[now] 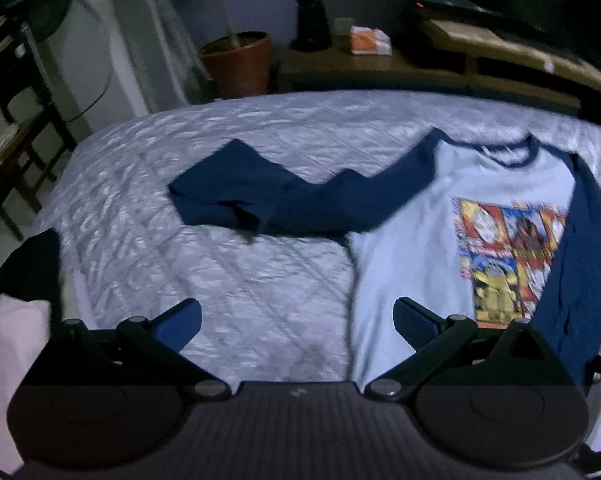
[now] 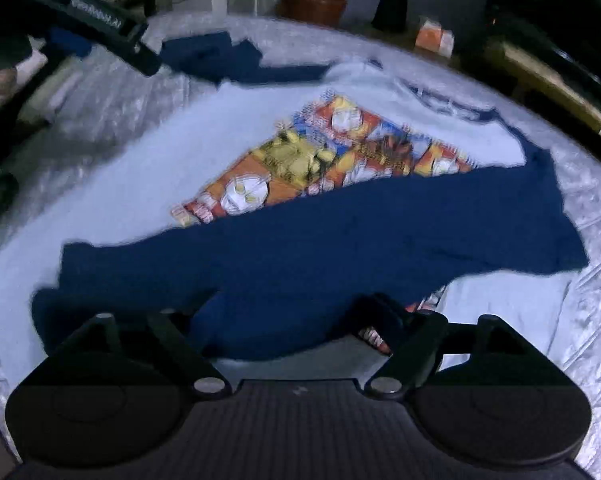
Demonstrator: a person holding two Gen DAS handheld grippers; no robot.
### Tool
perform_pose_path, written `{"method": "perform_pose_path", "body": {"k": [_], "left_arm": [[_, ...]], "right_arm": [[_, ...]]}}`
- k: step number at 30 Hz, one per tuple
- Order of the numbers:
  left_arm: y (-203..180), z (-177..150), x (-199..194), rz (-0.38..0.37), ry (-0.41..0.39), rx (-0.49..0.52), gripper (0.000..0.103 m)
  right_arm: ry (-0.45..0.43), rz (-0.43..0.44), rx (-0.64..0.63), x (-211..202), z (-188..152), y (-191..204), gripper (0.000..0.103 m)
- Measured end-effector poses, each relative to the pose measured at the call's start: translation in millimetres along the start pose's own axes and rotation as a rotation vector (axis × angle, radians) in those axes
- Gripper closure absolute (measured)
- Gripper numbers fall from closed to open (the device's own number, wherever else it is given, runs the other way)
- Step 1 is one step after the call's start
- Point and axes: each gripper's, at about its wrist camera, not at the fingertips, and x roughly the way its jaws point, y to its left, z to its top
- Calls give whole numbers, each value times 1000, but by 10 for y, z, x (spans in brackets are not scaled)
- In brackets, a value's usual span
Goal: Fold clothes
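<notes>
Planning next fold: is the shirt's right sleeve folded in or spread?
Folded in: the navy sleeve lies diagonally across the shirt, covering part of the print.

The shirt (image 1: 412, 248) lay flat on the bed (image 1: 228, 280), toward its right side in the left wrist view. One sleeve (image 1: 284, 200) extended left across the bed cover — the other sleeve (image 2: 340, 240) lay folded across the shirt's front. Behind the bed stood a plant pot (image 1: 238, 62) and, to its right, a low tabletop (image 1: 340, 68).

Light-blue raglan shirt (image 2: 140, 168) (navy sleeves, comic print) lying flat, face up; one sleeve folded across its chest, just ahead of the right jaws.
</notes>
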Motion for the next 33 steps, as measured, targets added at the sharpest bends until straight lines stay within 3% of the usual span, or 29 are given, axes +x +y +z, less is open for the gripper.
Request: {"method": "perform_pose_path", "body": {"k": [3,8,13,14,17,26,33], "left_arm": [[198,-11,-70,-11,-1,-50,1],[412,-34,-140,-22,5,-103,1],[756,5,-235,14,-25,-190,1],[825,9,-240,19,-26,-209,1],[1002,2,-244,32,-20,-261,1],[1332,-68,-306,38,-17,-337,1],[1412,-81,-301,16,-13,-371,1]], "right_arm": [[-88,16,20,-147,258,-52,24],[-207,63,-31,-106,1132,24,30],[-175,241,84,354,1847,234,32],[-161,270,112,458,1922,295,37],[-113,319,161,782,2078,490,61],[-37,373,330,1432,2179,719,62],[-26,388,563,1742,2122,593,62]]}}
